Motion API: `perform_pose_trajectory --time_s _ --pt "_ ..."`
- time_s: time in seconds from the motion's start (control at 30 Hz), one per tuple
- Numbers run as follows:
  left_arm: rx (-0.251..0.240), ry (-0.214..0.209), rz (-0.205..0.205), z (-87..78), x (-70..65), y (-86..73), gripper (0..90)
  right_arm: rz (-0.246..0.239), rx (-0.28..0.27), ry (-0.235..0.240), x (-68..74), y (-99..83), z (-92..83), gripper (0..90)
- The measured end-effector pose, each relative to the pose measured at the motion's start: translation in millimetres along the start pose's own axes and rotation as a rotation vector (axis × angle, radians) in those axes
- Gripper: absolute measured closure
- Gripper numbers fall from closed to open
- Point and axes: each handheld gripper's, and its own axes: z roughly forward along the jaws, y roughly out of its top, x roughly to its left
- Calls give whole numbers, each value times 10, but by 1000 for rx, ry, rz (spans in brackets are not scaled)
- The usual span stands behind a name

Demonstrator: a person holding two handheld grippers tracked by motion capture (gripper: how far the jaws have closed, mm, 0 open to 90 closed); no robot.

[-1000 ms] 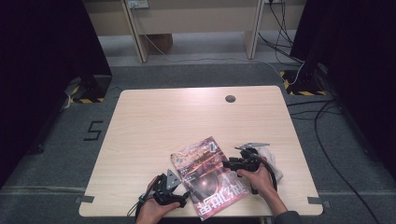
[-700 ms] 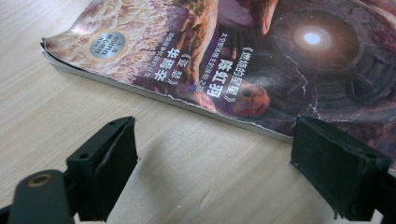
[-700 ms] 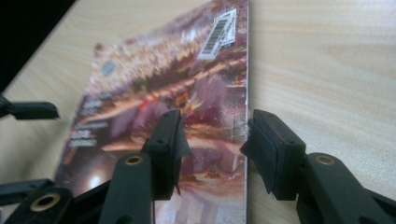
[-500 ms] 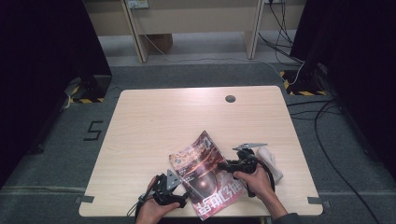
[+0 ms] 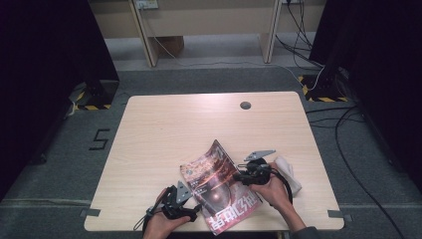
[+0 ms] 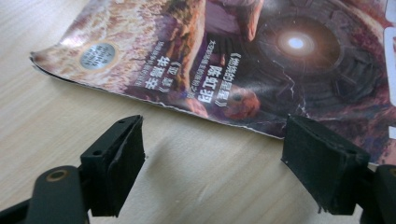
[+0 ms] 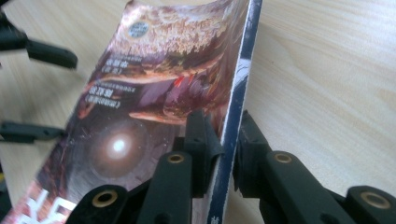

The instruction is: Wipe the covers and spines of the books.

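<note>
A glossy magazine (image 5: 214, 185) with a dark red cover lies near the table's front edge, its right side tilted up off the wood. My right gripper (image 5: 239, 175) has just been closing and is now shut on the magazine's (image 7: 154, 93) spine edge, with its own jaws (image 7: 224, 135) pinching the edge from both sides. My left gripper (image 5: 192, 214) rests low at the magazine's front left. Its jaws (image 6: 212, 140) stand wide, having just closed a little, with bare wood between them. The magazine's (image 6: 233, 60) edge lies just beyond their tips.
A crumpled white cloth (image 5: 289, 175) lies on the table (image 5: 199, 129) right of my right hand. A round cable hole (image 5: 245, 105) sits near the far edge. Wooden furniture legs and cables stand on the floor beyond.
My right gripper has closed on the magazine's right edge and risen, tipping that side up off the table. The left hand has stayed put.
</note>
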Motion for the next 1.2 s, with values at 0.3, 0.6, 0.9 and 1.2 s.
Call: perform_pose_trajectory --time_s 0.3,0.6,0.9,1.2 --pt "-82 24 -5 -6 202 198 193 -140 6 1 -23 10 -173 797" --pt "-73 -2 -13 276 263 378 177 -208 23 -6 -36 21 -240 797" --pt "-142 -11 -4 370 393 498 153 -256 8 27 9 46 -282 800" --pt "-196 -50 42 427 445 553 153 -324 0 69 70 113 -303 807"
